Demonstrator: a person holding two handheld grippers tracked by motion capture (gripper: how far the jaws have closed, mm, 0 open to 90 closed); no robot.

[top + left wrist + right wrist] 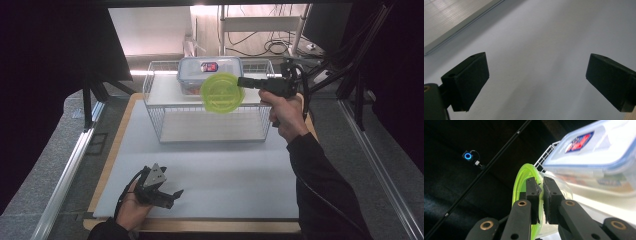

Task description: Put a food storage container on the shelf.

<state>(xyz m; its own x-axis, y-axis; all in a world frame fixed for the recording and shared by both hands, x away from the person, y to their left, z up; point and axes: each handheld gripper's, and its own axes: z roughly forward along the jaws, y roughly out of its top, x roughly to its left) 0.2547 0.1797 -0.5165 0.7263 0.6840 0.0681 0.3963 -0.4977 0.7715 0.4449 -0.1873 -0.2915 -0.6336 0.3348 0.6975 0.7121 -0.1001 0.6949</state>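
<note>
Right tongs [541,195] pinch the green tub [222,93] by its rim, likely light and slippery; left tongs [167,196] spread, idle.

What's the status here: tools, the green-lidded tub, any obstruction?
Right tool shut on tub, held up in front of rack. Left tool open, idle over mat. Box sits on rack's top shelf, just behind tub.

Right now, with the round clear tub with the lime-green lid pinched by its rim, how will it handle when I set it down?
The round clear tub with the lime-green lid probably is light: the right gripper holds it on edge by a rim pinch. Being round, it may roll if released on edge. The smooth plastic could slip.
</note>
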